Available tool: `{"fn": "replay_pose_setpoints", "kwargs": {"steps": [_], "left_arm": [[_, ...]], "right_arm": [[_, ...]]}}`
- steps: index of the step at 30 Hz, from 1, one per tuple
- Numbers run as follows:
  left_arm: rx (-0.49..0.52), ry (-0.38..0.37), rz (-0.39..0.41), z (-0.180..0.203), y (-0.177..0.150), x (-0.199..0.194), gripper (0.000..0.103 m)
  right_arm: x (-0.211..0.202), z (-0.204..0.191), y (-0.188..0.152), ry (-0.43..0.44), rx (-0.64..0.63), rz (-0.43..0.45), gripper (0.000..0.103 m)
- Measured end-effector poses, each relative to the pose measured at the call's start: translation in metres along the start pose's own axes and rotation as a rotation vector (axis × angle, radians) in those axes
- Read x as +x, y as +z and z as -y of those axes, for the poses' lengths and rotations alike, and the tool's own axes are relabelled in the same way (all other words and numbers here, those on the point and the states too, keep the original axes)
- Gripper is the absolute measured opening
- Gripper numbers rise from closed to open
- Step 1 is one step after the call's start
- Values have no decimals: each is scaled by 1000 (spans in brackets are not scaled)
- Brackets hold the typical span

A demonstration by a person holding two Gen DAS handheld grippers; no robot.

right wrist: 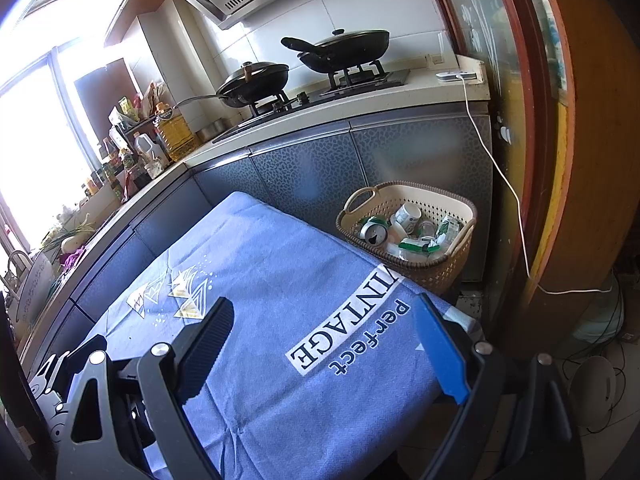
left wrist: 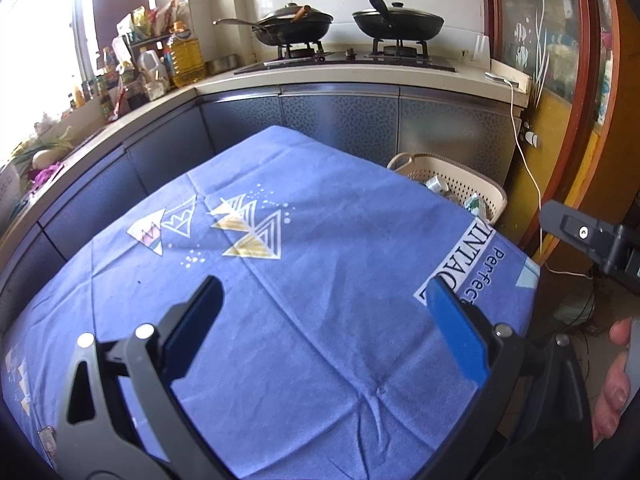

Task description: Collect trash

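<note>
A beige plastic basket point(right wrist: 440, 268) stands on the floor past the table's far right corner. It holds several pieces of trash: a drink can point(right wrist: 374, 233), white cups and green-and-white cartons point(right wrist: 416, 245). In the left wrist view the basket point(left wrist: 468, 178) shows partly behind the table edge. My left gripper point(left wrist: 322, 292) is open and empty above the blue tablecloth point(left wrist: 320, 320). My right gripper point(right wrist: 322, 318) is open and empty above the cloth's right side point(right wrist: 280, 264). The right gripper also shows at the right edge of the left wrist view.
A kitchen counter point(left wrist: 360, 76) with a gas hob and two black pans point(left wrist: 398, 24) runs behind the table. Bottles and packets point(left wrist: 160, 60) crowd the counter's left corner. A white cable point(right wrist: 516, 200) hangs down beside a wooden door frame point(right wrist: 560, 160) on the right.
</note>
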State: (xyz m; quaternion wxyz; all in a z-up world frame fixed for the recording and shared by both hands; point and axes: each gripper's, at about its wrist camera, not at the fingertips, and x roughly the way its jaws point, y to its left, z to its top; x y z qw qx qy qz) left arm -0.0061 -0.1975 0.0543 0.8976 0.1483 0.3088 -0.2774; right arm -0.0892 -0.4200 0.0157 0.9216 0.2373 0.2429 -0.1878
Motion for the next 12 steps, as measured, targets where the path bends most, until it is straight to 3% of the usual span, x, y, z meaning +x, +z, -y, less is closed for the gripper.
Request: {"fn": "replay_pose_setpoints", "kwargs": {"steps": [12], "left_arm": [[17, 10, -9, 10, 6, 2, 97]], "right_arm": [[-2, 7, 1, -1, 15, 5, 89]]}}
